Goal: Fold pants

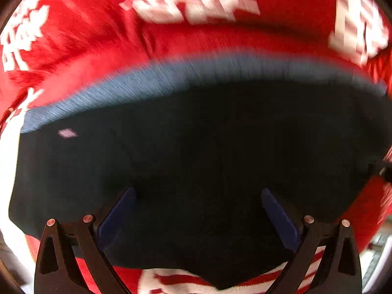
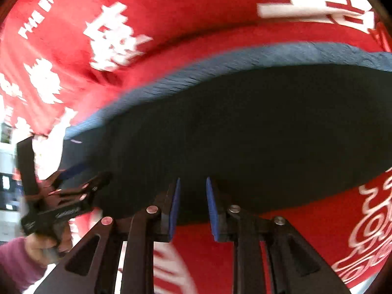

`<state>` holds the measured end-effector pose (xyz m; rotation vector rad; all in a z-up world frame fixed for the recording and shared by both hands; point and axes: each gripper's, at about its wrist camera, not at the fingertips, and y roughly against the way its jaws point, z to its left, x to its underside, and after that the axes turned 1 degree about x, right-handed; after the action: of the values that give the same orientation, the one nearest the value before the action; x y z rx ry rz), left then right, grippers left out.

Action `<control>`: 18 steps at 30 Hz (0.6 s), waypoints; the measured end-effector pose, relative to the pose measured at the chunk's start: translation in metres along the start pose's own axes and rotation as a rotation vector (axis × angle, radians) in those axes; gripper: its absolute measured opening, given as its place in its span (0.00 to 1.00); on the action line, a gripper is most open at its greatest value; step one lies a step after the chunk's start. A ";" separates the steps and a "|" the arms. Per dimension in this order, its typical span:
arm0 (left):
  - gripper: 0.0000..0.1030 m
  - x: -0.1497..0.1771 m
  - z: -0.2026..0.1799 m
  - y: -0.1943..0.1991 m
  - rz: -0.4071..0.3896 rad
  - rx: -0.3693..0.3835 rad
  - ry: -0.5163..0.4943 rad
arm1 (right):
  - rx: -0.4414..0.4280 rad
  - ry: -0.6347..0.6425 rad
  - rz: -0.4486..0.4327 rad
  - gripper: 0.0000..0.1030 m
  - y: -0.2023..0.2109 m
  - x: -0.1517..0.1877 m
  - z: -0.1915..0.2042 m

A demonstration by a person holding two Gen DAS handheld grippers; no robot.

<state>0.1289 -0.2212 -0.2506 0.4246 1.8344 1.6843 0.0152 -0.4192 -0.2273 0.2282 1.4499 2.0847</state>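
From the left wrist view, a red cloth [image 1: 93, 56] printed with large white characters covers the tabletop, and the picture is streaked with blur. At the far left edge a pale patch shows beside the cloth; what it is cannot be told. The pants [image 1: 196, 152], dark navy and nearly black, lie flat across the middle of the cloth as a broad folded shape, with a lighter blue-grey waistband [image 1: 156, 78] running along their far edge. A small pale label [image 1: 67, 133] sits on the dark fabric near the left end. The left gripper [image 1: 198, 196] points down over the near part of the pants, its 2 blue-padded fingers [image 1: 122, 210] spread wide with nothing pinched between them; whether the tips touch the fabric cannot be told.

In the right wrist view, a hand [image 2: 46, 245] in a mauve sleeve [image 2: 17, 262] holds the left gripper [image 2: 84, 174] at the far left, by the left end of the pants [image 2: 245, 132]. Further right, the right gripper [image 2: 193, 183] hangs over the near edge of the pants. Its 2 fingers [image 2: 175, 205] stand close together with a narrow gap, and no fabric is visible in that gap. The waistband [image 2: 220, 61] curves along the far side, and the red cloth [image 2: 186, 19] surrounds the pants, with white outline lettering at the lower right.
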 end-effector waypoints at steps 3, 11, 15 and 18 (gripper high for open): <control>1.00 0.009 0.010 0.004 -0.012 0.035 0.064 | -0.053 0.010 -0.043 0.23 0.004 0.012 -0.009; 1.00 0.008 0.005 0.004 0.007 0.001 0.076 | -0.098 -0.010 -0.039 0.27 0.014 -0.003 0.004; 1.00 0.015 0.008 0.004 -0.005 0.015 0.135 | -0.079 0.080 -0.051 0.40 0.005 -0.039 0.033; 1.00 0.019 0.008 0.005 -0.015 0.010 0.148 | -0.067 0.108 -0.041 0.40 -0.017 -0.062 0.049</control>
<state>0.1184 -0.2022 -0.2496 0.2958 1.9465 1.7377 0.0939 -0.4104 -0.2116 0.0597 1.4320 2.1365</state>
